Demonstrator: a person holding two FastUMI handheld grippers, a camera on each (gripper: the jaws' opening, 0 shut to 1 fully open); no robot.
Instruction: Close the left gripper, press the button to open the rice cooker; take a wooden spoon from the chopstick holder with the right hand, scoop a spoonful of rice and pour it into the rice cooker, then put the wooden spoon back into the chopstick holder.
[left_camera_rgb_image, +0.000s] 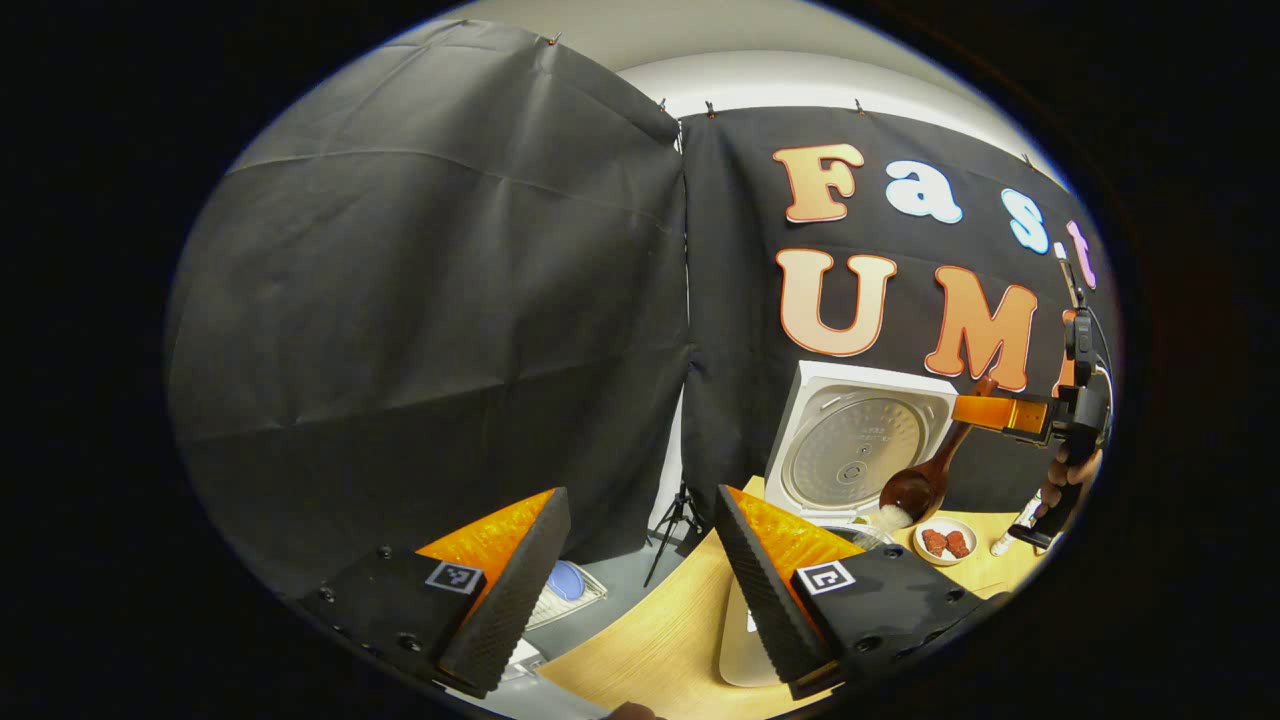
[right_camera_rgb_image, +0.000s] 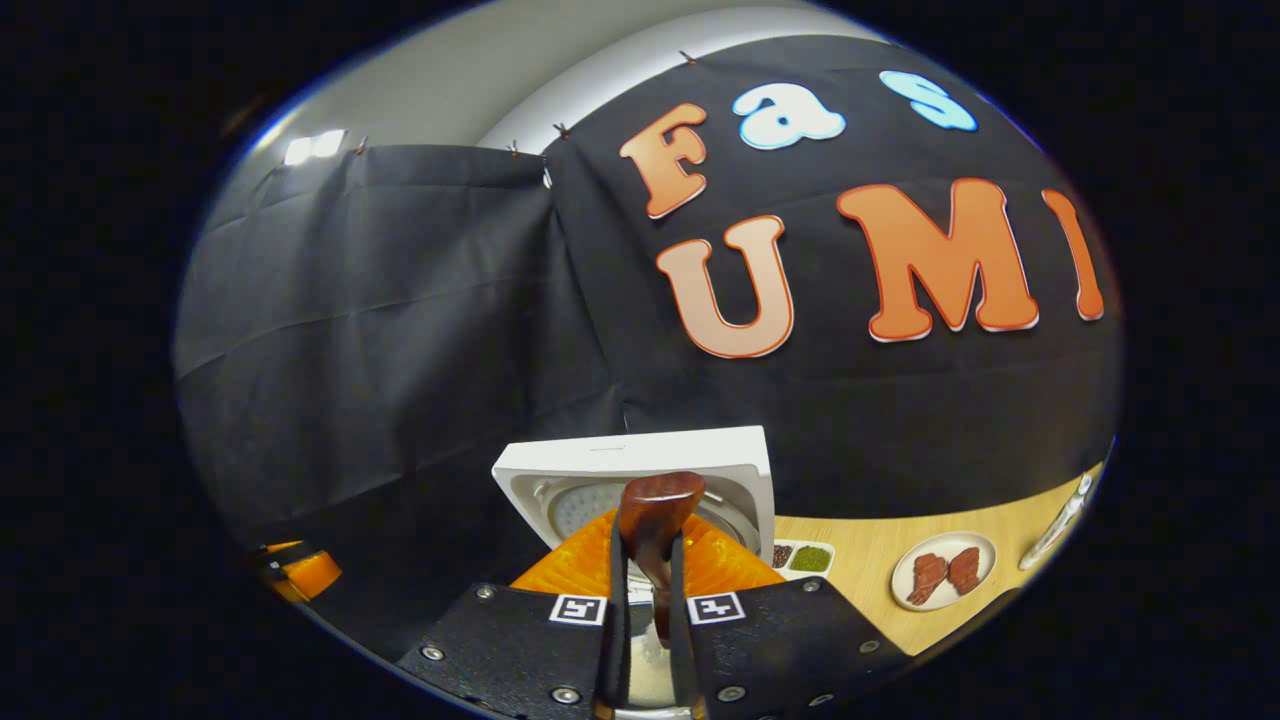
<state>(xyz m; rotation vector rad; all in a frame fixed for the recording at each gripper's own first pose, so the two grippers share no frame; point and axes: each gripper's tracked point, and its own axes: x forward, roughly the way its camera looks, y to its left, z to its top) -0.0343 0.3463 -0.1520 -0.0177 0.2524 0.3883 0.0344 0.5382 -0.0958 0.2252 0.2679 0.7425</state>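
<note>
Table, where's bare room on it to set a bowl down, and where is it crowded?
Bare wood lies on the table in front of the left gripper, short of the rice cooker. It is crowded right of the cooker: the meat plate, the small two-part dish, and the spoon pouring rice.

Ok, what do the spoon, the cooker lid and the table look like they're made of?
Wooden spoon: dark, glossy reddish-brown wood, probably lacquered, given its sheen. Rice cooker lid: white shell that looks like plastic, around a dull grey, likely metal inner plate. Table: pale wood grain, maybe laminate; can't tell.
</note>
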